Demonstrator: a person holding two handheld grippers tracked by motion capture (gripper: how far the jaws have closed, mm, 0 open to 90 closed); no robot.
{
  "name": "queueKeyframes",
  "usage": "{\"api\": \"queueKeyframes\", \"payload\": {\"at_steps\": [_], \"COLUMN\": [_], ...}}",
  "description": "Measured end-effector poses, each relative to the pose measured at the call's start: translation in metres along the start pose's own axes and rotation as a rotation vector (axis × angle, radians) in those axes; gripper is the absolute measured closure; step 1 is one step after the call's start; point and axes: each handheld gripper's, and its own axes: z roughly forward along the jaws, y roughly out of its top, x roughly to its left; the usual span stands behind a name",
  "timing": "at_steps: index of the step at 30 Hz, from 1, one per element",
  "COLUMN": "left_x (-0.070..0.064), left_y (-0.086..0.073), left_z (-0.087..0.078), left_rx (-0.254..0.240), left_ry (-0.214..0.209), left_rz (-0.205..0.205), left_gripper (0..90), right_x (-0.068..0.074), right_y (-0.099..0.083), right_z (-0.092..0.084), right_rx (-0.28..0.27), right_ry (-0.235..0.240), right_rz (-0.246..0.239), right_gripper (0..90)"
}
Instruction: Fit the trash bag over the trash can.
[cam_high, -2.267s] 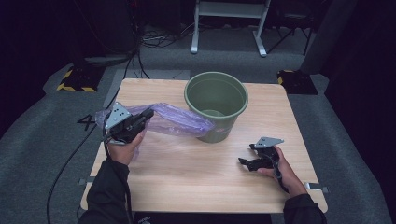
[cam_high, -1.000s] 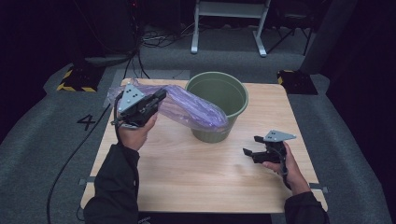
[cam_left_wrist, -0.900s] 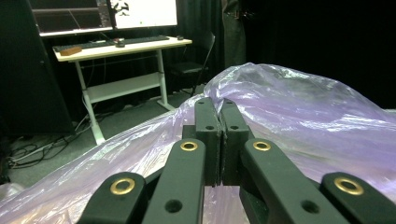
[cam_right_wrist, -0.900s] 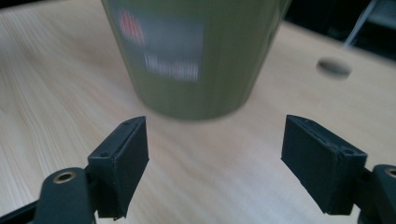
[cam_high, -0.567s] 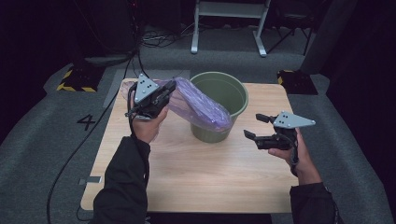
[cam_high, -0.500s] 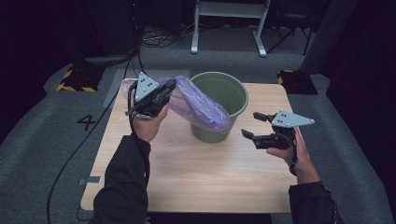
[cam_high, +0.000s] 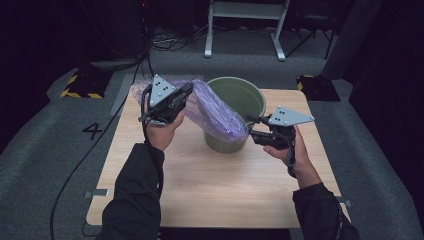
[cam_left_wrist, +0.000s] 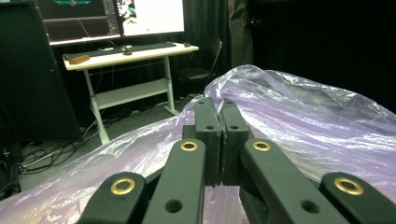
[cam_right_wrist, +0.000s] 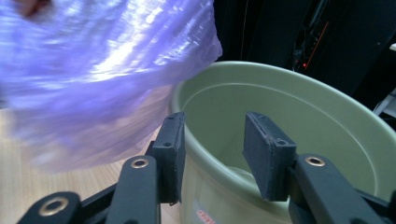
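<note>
1. A white "4" (cam_high: 93, 131) marks the floor, middle left of the high view.
2. Left gripper (cam_left_wrist: 222, 140) pinches the purple bag (cam_high: 216, 107), centre frame.
3. Right gripper (cam_right_wrist: 212, 154), jaws just closing, straddles the green bucket (cam_high: 240, 100) rim without pressing; the red print (cam_right_wrist: 205, 215) on the bucket is unreadable.

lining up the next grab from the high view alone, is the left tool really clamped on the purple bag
Observer: Yes. The left tool is shut on a fold of the purple bag.
Operator: and the right tool, is it on the bucket
Observer: The right tool has just been closing, with the rim of the green bucket between its jaws. The pads are not pressing on the rim.
</note>
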Motion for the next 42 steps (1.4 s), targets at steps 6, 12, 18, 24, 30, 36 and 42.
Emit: {"api": "queueKeyframes", "payload": {"at_steps": [6, 12, 18, 24, 30, 36, 42], "left_x": [0.008, 0.013, 0.005, -0.001, -0.003, -0.009, -0.015], "left_y": [-0.002, -0.008, -0.009, -0.006, -0.005, -0.005, -0.014], "left_z": [-0.005, -0.007, -0.002, 0.003, 0.001, -0.001, 0.004], "left_rx": [0.003, 0.02, 0.031, 0.029, 0.015, 0.023, 0.094], "left_ry": [0.028, 0.058, 0.073, 0.06, 0.037, -0.022, -0.086], "left_rz": [-0.005, -0.008, 0.019, 0.033, 0.038, 0.053, 0.062], "left_gripper": [88.5, 88.6, 88.6, 88.6, 88.6, 88.3, 87.9], "right_x": [-0.007, -0.001, 0.018, 0.021, 0.004, -0.021, -0.038], "right_y": [-0.003, 0.0, 0.005, 0.016, 0.017, 0.018, 0.015], "right_z": [-0.003, -0.021, -0.023, -0.01, 0.008, 0.024, 0.045], "right_rx": [0.002, -0.045, -0.062, -0.074, -0.018, 0.051, 0.181], "right_ry": [-0.014, 0.05, 0.116, 0.067, -0.018, -0.176, -0.277], "right_rz": [0.006, 0.004, -0.019, 0.007, 0.013, 0.006, 0.0], "right_gripper": [47.6, 28.4, 17.0, 47.5, 77.7, 80.2, 69.1]}}
